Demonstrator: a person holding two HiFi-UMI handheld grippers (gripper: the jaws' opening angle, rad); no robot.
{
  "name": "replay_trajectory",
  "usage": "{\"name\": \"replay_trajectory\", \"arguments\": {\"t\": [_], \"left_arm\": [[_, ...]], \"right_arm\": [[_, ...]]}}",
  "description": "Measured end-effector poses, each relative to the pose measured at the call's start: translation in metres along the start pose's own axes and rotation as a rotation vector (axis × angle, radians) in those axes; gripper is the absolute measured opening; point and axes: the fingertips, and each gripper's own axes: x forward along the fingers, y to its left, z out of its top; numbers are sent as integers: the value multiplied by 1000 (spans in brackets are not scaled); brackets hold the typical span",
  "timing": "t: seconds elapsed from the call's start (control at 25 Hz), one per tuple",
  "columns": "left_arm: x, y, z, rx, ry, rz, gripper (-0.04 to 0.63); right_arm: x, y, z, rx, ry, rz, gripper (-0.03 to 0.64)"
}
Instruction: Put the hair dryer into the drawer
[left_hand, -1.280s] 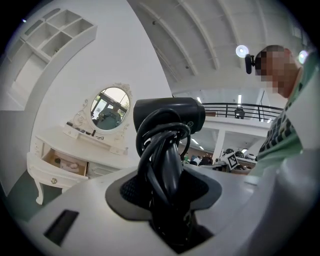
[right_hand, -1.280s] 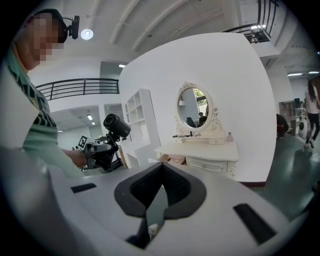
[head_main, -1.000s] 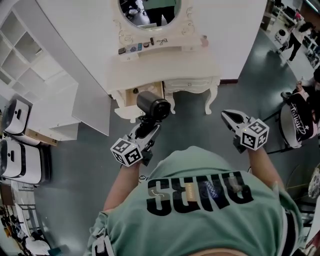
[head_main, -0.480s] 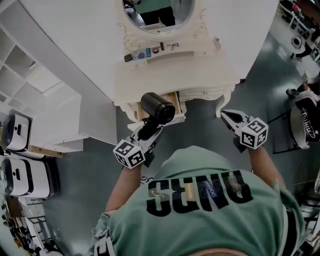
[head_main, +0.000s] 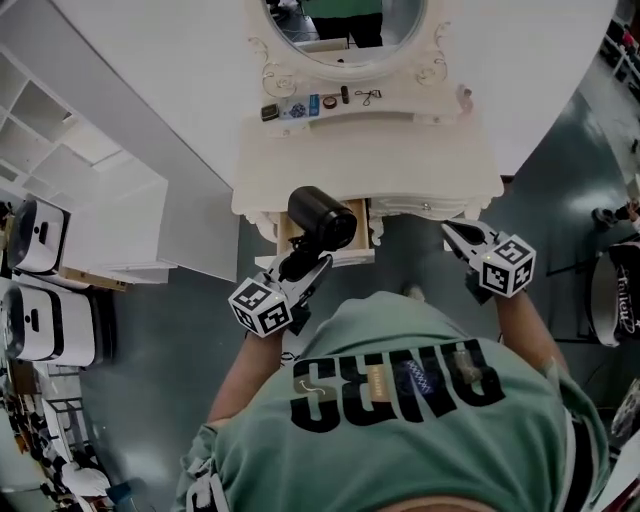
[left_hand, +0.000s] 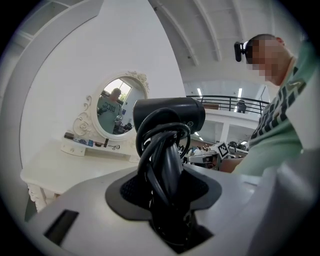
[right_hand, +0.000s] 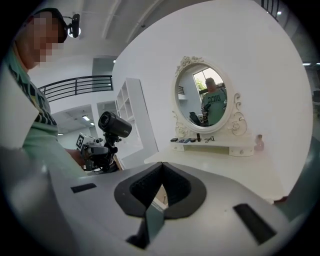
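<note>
The hair dryer (head_main: 322, 218) is up in the air in my left claw (head_main: 306, 266), not in the drawer (head_main: 346, 258) yet. Seen from my head, its black barrel stands at about 1 o'clock from that claw and overlaps the open drawer, so I look past the barrel at the wooden inside of the drawer on either side of it. My left claw is closed partway around the dryer's handle, which has the black cord (left_hand: 162, 150) wound around it in loops. The pads press on that bundle from both sides, and the barrel sticks out crosswise above them. The drawer is pulled out from the left half of the cream desk (head_main: 370, 165), toward me. At 12 o'clock from the dryer, at the back of the desk, a low shelf (head_main: 395, 112) carries a row of small things, scissors (head_main: 367, 97) among them. Above it hangs the oval mirror (head_main: 345, 20) in its curly frame. My right claw (head_main: 452, 232) is out at 3 o'clock from the dryer, near the desk's right front edge. Its tips are closed together with nothing between them. Well off at 9 o'clock stands a white shelving unit (head_main: 90, 200) against the wall, on the grey floor (head_main: 150, 320).
</note>
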Motion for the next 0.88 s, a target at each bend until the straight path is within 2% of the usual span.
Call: {"name": "replay_trajectory", "arguments": {"t": [0.24, 0.44, 0.6, 0.88], "left_arm": [[76, 20, 29, 1, -50, 96, 179], [145, 29, 53, -16, -78, 138, 179], [180, 38, 65, -28, -80, 144, 179], [200, 65, 61, -24, -22, 97, 179]], "right_arm": [[33, -85, 44, -35, 8, 112, -6], [42, -155, 79, -46, 7, 170, -6], [46, -192, 85, -16, 6, 175, -6], [58, -212, 66, 47, 16, 117, -6]]}}
